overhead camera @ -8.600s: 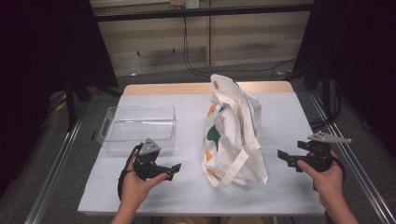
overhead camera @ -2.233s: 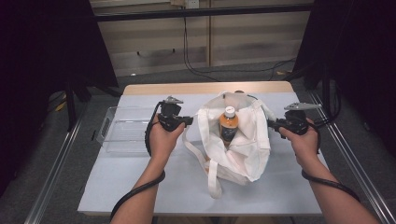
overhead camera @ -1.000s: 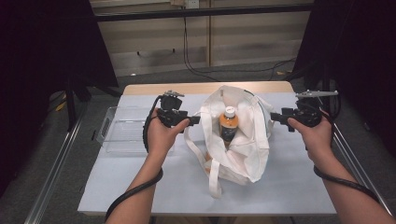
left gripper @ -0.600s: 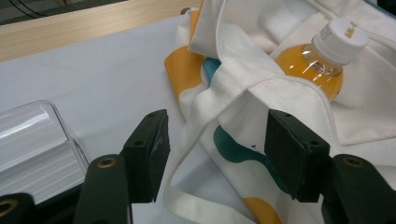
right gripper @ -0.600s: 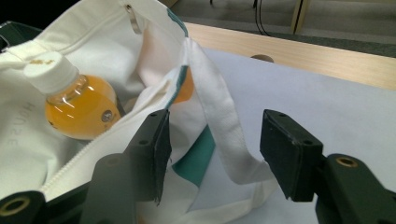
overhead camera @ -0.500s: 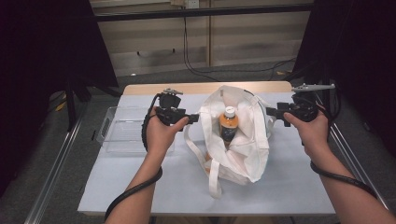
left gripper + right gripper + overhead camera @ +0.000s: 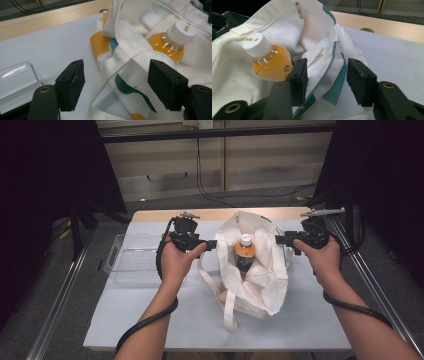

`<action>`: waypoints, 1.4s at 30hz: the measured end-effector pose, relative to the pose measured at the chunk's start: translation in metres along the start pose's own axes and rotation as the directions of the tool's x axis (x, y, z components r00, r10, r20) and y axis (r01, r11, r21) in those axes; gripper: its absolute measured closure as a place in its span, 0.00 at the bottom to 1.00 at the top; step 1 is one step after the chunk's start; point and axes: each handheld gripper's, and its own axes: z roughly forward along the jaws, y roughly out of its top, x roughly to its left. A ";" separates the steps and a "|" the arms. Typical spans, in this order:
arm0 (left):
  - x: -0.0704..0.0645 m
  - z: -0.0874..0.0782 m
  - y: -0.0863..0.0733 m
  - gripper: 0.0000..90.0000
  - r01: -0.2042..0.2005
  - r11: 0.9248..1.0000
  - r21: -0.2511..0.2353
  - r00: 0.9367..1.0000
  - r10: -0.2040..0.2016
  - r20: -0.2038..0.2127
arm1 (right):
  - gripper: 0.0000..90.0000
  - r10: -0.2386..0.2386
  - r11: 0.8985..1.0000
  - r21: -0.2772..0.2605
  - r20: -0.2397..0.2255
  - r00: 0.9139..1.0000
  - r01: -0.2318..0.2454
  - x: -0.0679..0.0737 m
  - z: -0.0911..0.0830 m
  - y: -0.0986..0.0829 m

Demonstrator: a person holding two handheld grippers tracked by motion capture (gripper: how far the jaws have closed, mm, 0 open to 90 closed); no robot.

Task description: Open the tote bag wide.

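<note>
One bottle (image 7: 245, 254) inside tote bag (image 7: 260, 285)

A white-topped table (image 7: 150, 320) stands on grey floor (image 7: 65, 330) before a pale slatted wall (image 7: 270, 170).

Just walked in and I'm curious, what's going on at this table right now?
A person holds a gripper in each hand at a white tote bag with a bottle of orange drink standing in it. The left gripper and right gripper each have open jaws around the cloth at opposite sides of the bag's mouth, clamping nothing yet. A clear plastic bin sits on the table left of the bag.
</note>
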 end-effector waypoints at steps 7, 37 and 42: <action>0.002 0.000 0.002 0.19 0.031 0.999 -0.015 0.999 -0.030 0.013 | 0.80 0.005 1.000 0.003 -0.041 0.999 -0.005 0.004 0.007 -0.004; -0.018 0.026 0.005 0.49 0.111 0.992 0.061 0.983 -0.119 0.141 | 0.88 -0.023 1.000 -0.013 -0.003 1.000 0.023 0.010 0.012 -0.008; -0.019 0.026 0.006 0.61 0.120 0.988 0.093 0.982 -0.132 0.135 | 0.88 -0.020 1.000 -0.015 -0.002 1.000 0.020 0.011 0.012 -0.008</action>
